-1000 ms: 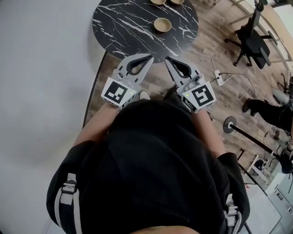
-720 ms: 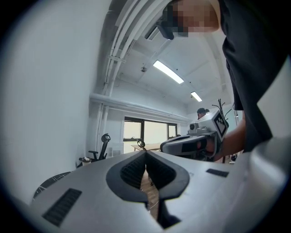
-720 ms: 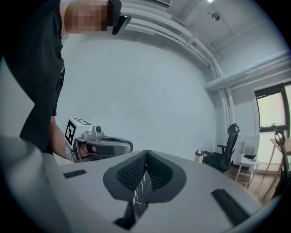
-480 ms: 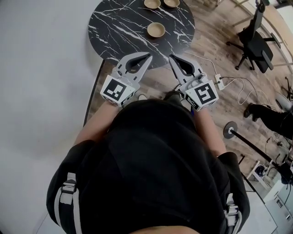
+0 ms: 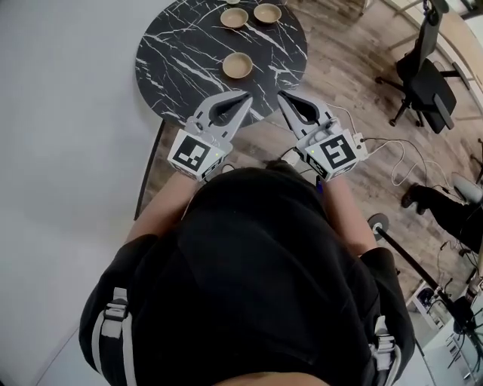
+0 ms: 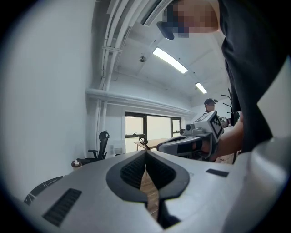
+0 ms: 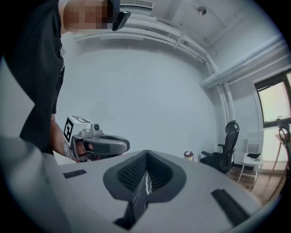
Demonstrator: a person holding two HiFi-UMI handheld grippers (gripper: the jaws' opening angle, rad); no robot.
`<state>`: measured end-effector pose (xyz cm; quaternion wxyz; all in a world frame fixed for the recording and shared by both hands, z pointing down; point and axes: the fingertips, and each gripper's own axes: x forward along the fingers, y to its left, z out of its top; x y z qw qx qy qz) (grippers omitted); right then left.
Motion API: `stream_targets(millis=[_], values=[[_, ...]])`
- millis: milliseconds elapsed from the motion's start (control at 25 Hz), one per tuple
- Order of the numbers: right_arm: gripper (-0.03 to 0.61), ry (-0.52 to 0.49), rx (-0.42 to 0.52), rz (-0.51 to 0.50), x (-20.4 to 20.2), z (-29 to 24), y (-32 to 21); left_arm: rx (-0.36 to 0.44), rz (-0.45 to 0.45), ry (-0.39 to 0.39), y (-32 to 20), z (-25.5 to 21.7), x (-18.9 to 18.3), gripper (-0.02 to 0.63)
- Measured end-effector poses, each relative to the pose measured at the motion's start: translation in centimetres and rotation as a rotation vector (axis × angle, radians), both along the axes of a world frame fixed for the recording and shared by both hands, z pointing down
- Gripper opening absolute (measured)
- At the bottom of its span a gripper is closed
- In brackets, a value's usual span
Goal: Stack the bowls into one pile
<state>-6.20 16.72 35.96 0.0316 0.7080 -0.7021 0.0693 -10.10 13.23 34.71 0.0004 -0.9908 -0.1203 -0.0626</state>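
Three light wooden bowls sit apart on a round black marble table (image 5: 181, 45): one near the front (image 5: 237, 65), two at the far edge (image 5: 234, 17) (image 5: 268, 13). My left gripper (image 5: 243, 99) and right gripper (image 5: 282, 96) are held side by side just short of the table's near rim, both pointing toward it. Both are shut with nothing between the jaws. In the left gripper view the shut jaws (image 6: 146, 154) fill the bottom, with the right gripper (image 6: 195, 139) beside them. The right gripper view shows its shut jaws (image 7: 146, 154) and the left gripper (image 7: 97, 144). No bowl appears in either gripper view.
A white wall runs along the left of the table. To the right, on the wooden floor, are a black office chair (image 5: 426, 75), a power strip with cables (image 5: 361, 130), a stand with a round base (image 5: 377, 220) and another person's legs (image 5: 445, 200).
The table and bowls have drifted down and left in the head view as both grippers moved toward the table. Both stayed shut and empty.
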Motion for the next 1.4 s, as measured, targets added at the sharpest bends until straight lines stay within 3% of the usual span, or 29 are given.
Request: stream_targets(millis=[400,680,960,1400], values=[[-0.006,-0.021,-0.003,-0.067,8.8,0.2,3.7,-0.013,-0.062,-0.027,3.5,0.0,8.9,0.005],[-0.006,-0.045,-0.028,-0.142,11.7,1.8,4.1,-0.020,-0.126,-0.058,4.5,0.8,11.9,0.005],[-0.006,-0.067,-0.057,-0.209,12.5,3.1,0.6,-0.026,-0.172,-0.082,1.8,1.7,13.2,0.005],[-0.006,-0.018,-0.167,-0.269,14.9,5.2,-8.1,-0.061,-0.212,-0.039,-7.4,2.4,15.9,0.005]])
